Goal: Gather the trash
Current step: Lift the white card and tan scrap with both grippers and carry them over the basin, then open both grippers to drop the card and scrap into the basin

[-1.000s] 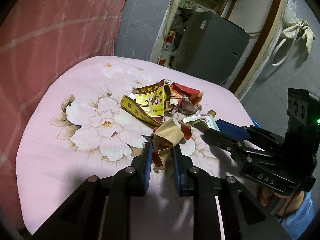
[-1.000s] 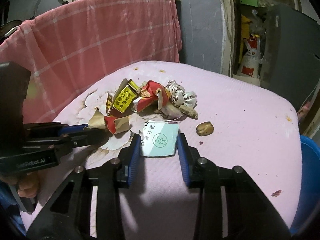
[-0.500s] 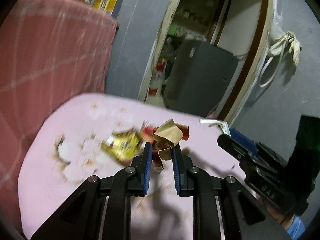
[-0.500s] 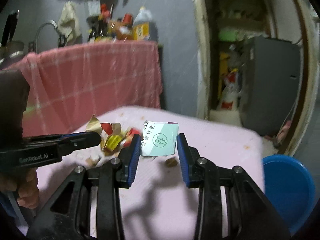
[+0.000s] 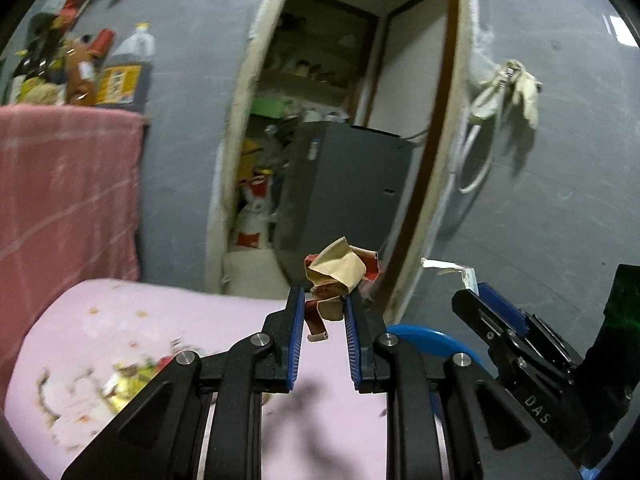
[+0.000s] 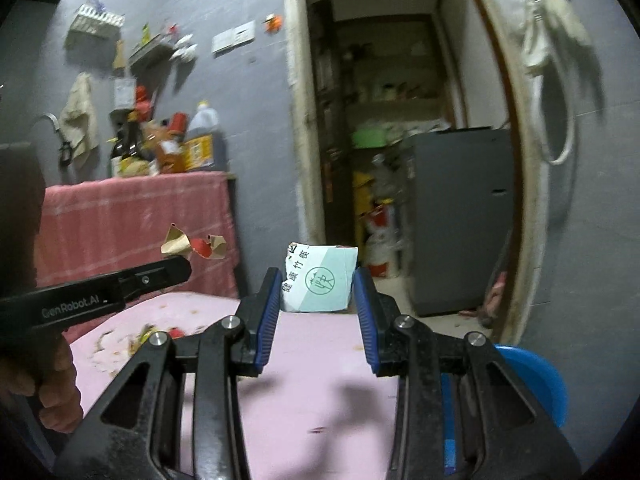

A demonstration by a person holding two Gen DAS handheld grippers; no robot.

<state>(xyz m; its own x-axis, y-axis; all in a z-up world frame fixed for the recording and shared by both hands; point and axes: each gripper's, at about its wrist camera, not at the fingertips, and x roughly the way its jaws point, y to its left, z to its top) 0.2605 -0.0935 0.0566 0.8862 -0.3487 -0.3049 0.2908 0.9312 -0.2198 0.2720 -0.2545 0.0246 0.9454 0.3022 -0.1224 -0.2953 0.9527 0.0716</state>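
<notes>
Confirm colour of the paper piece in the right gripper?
Pale mint-green and white card with a green circular stamp, clearest in the right wrist view.

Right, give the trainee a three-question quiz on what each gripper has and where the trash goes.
1. True or false: the left gripper is empty.
2. What is printed on the card in the right gripper? A) a green circle and dark characters B) a red star C) nothing
3. Which blue thing beyond the pink table looks like the place for the trash?

Key:
1. False: it is shut on a crumpled brown and red wrapper.
2. A
3. Probably the blue bin, at the table's right edge.
</notes>
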